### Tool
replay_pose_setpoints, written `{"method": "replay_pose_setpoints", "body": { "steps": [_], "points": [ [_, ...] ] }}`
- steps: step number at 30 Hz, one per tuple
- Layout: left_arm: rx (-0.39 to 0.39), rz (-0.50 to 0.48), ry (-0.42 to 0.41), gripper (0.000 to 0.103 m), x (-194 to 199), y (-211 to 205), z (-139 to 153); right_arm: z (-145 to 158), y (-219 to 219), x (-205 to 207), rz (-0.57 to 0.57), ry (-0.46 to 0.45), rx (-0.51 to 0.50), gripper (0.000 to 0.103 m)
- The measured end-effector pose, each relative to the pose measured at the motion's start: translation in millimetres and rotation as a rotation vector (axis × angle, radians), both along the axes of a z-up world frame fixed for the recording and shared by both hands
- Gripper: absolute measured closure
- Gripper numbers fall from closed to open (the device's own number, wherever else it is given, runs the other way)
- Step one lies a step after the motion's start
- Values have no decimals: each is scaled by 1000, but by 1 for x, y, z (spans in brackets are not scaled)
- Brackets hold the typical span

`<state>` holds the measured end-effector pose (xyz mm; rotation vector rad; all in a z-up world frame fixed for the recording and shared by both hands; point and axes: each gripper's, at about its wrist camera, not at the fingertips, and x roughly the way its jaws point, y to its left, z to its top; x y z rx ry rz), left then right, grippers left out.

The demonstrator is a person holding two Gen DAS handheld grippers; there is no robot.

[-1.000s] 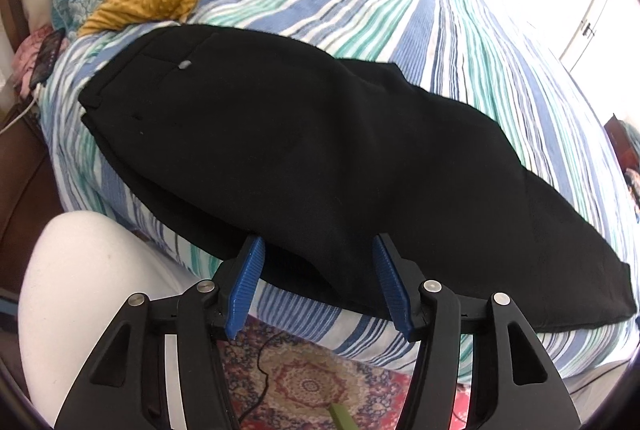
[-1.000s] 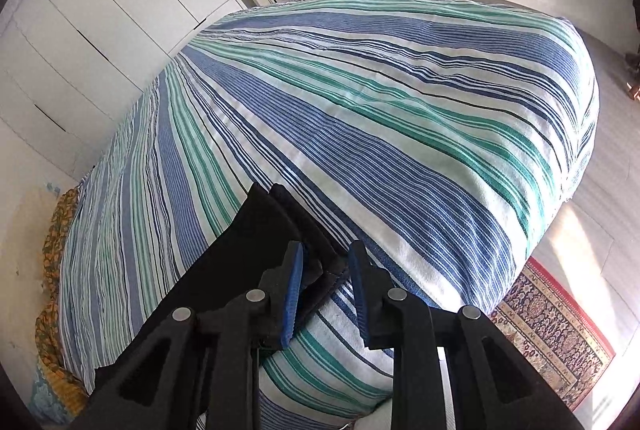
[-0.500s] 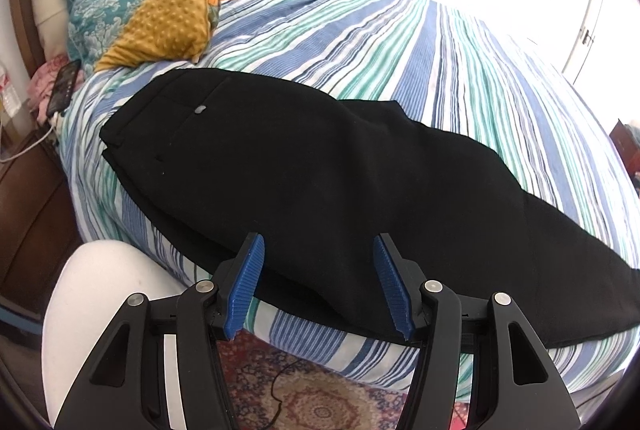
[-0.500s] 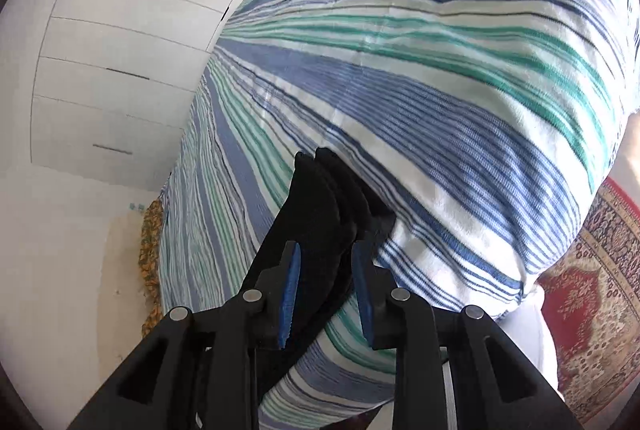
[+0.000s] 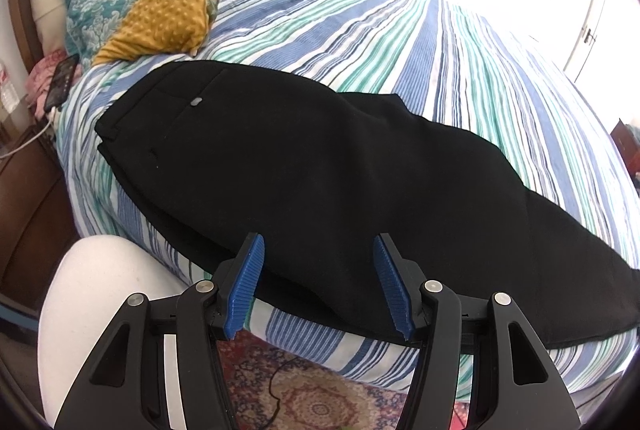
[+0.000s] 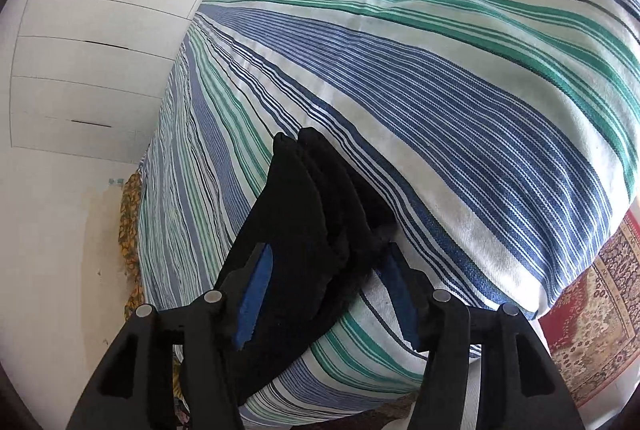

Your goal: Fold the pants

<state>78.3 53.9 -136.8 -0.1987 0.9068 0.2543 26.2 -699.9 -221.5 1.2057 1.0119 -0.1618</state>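
Note:
Black pants [image 5: 320, 169] lie lengthwise along the near edge of the striped bed [image 5: 440, 41], folded leg on leg, waistband at the left, hems at the right. My left gripper [image 5: 318, 284] is open and empty, just above the pants' near edge at mid-length. In the right wrist view the hem end of the pants [image 6: 312, 213] lies bunched between the blue pads. My right gripper [image 6: 328, 290] is open around the hems and not clamped on them.
Teal, mustard and orange-patterned pillows [image 5: 160, 9] lie at the head of the bed. A phone [image 5: 62, 81] lies on a nightstand at the left. A patterned rug [image 5: 320, 390] covers the floor below. White wardrobe doors [image 6: 92, 29] stand beyond the bed.
My right gripper has opened from nearly shut on the hems to wide open and has tilted. My left gripper has drawn back a little, still open.

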Motion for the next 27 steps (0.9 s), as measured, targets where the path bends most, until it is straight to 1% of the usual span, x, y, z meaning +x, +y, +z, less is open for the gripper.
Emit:
{"method": "replay_pose_setpoints", "body": {
  "steps": [2,4,5,6,7,8,9,11,12,13,15,16,18,19,20,21,23,24,26,27],
  "points": [
    [2,-10,-4,44,0,-2,0,-11,-3,6,-2,30,37,45],
    [5,-28,-11,44,0,-5,1,-21,-6,10,-15,37,80,46],
    [5,-42,-17,44,0,-8,2,-24,-7,12,-22,33,92,49],
    [0,-58,-22,43,0,-10,3,-24,-7,13,-18,34,90,68],
    [-20,-86,-24,43,0,-15,4,-24,-7,14,-9,38,76,79],
    [-49,-117,-21,42,2,-21,4,-22,-4,15,1,31,69,80],
    [-95,-157,-15,42,6,-28,5,-19,-2,16,15,21,49,82],
    [-183,-258,10,40,14,-51,4,-7,4,19,51,-7,-10,82],
    [-210,-311,22,40,18,-65,2,-2,6,20,64,-16,-38,83],
    [-217,-367,28,40,21,-83,0,3,9,21,79,-27,-65,83],
    [-174,-476,30,40,22,-118,-8,13,15,21,96,-54,-92,83],
    [-145,-527,53,40,24,-133,-15,17,19,20,100,-68,-93,83],
    [-93,-607,131,40,28,-157,-36,25,28,18,106,-101,-77,83],
    [-44,-631,137,40,27,-166,-44,30,32,16,107,-115,-70,83],
    [-16,-644,123,40,26,-169,-46,34,36,15,108,-131,-59,83],
    [-17,-649,120,40,26,-169,-45,38,41,15,108,-150,-47,83],
    [-99,-617,122,41,29,-156,-36,48,51,13,110,-186,-18,83],
    [-122,-562,136,41,30,-144,-30,53,56,12,109,-206,-1,83],
    [-188,-467,110,41,28,-115,-19,66,69,15,114,-249,29,83],
    [-203,-426,97,41,26,-101,-15,74,79,19,127,-274,38,83]
  ]
}}
